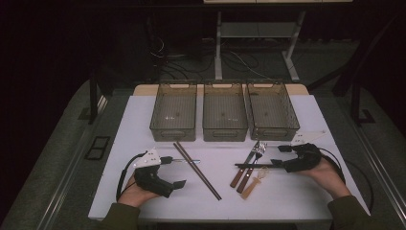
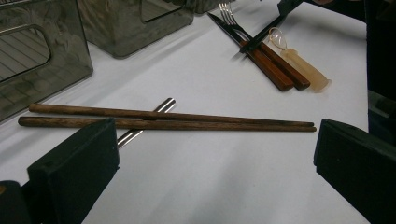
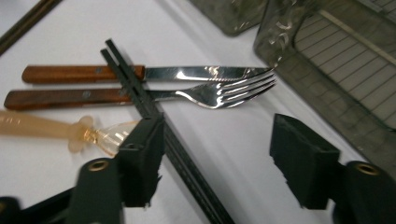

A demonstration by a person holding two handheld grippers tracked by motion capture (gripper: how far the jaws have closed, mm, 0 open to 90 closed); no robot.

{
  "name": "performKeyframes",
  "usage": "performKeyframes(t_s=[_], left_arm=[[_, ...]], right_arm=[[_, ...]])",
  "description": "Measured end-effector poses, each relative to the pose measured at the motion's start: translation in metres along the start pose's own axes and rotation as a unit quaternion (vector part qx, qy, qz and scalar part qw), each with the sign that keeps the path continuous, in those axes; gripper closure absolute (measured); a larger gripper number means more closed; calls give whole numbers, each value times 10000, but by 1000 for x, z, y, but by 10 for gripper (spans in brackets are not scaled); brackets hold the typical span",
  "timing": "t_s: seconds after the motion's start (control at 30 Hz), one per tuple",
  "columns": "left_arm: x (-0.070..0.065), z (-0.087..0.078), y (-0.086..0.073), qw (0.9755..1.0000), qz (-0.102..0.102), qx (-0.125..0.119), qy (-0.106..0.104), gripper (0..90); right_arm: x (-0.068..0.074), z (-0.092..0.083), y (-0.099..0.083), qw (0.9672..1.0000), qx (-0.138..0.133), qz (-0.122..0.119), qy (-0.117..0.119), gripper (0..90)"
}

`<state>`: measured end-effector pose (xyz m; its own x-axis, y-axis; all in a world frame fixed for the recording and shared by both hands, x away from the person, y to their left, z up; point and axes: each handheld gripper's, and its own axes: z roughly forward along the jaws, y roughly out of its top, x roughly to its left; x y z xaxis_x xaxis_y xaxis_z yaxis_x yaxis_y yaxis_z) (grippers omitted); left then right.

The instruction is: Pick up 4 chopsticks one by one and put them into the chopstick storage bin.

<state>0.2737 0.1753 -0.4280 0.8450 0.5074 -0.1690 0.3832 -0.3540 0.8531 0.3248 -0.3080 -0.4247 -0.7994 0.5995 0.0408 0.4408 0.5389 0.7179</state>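
Right gripper view | right gripper fingers half open around black chopsticks, not gripping | risk: dragging steel fork | left gripper fingers wide open, empty

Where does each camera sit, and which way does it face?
High view: above the person's side, looking down on the table; left hand, right hand show.
Left gripper view: on the left gripper, facing brown chopsticks; its fingers show.
Right gripper view: on the right gripper, facing the fork; its fingers show.
Shared: both gripper views show the fork.

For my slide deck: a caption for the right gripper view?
Right gripper, jaws apart, straddling black chopsticks lying across a wooden-handled knife and fork.
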Motion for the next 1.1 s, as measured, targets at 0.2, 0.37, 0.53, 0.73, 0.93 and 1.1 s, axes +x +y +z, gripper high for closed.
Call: performKeyframes(t_s=[0.2,0.37,0.53,0.73,0.93,1.1], left_arm=[[0,0,0,10000,-1,-1,-11,0],[0,0,0,10000,-5,-2,3,0],[0,0,0,10000,2,3,-10,0],[0,0,0,10000,-2,2,-26,0],[0,0,0,10000,15,19,-38,0],[0,0,0,10000,12,16,-38,0]], right_arm=[[1,5,-3,9991,348,-196,101,463],[3,7,-5,9980,526,-291,184,506],[3,10,-7,9967,698,-321,279,536],[4,12,-8,9962,744,-343,292,558],[5,14,-9,9954,824,-397,285,584],[6,14,-9,9951,849,-406,303,622]])
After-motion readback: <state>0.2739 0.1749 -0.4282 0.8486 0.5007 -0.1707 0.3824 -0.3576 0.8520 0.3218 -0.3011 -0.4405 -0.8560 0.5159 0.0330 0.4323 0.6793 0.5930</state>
